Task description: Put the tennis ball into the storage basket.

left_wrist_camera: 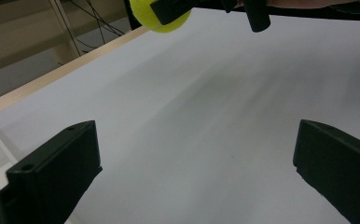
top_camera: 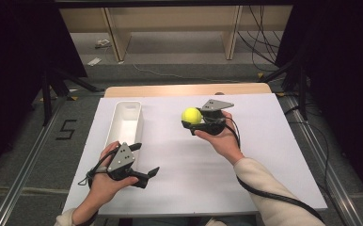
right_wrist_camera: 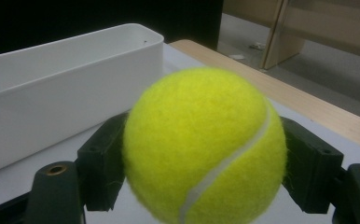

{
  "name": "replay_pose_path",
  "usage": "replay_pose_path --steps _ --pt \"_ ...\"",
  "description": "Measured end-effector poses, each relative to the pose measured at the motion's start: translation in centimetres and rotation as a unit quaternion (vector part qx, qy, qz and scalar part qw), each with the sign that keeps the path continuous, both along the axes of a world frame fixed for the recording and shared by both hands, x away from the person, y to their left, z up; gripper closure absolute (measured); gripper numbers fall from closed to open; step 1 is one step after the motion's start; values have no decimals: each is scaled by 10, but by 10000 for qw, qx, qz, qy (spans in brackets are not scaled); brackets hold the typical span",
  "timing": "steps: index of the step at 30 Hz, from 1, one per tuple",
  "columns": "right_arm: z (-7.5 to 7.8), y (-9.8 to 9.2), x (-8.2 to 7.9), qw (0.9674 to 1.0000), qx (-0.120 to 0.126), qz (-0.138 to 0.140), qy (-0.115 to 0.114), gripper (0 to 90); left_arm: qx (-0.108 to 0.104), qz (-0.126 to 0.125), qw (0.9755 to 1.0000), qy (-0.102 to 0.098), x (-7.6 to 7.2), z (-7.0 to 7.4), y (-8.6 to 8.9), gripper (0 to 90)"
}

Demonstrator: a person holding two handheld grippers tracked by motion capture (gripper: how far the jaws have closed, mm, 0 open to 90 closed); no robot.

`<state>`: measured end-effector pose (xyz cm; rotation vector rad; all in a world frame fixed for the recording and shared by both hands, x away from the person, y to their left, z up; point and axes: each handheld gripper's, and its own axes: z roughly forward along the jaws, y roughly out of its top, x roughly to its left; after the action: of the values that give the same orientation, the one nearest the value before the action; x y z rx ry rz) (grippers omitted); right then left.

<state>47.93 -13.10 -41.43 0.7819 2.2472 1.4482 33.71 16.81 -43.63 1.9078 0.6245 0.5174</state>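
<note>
Here: one tennis ball (top_camera: 191,115), one white bin (top_camera: 125,120), two grippers.

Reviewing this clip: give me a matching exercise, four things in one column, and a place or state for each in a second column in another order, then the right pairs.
Things:
1. tennis ball
2. white bin
3. left gripper
4. right gripper

Places or states:
A. jaws apart, nothing between them, near the table's front edge
B. shut on something yellow
C. on the left part of the table, nothing to be seen inside
D. clamped between two black jaws, to the right of the bin

Pairs: 1-D, 2-C, 3-A, 4-B
</note>
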Motion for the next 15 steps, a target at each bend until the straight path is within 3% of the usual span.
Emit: replay_pose_path --steps 15 --pt "3 10 -2 9999 41 93 -31 261 -17 6 10000 6 -1 0 0 1"
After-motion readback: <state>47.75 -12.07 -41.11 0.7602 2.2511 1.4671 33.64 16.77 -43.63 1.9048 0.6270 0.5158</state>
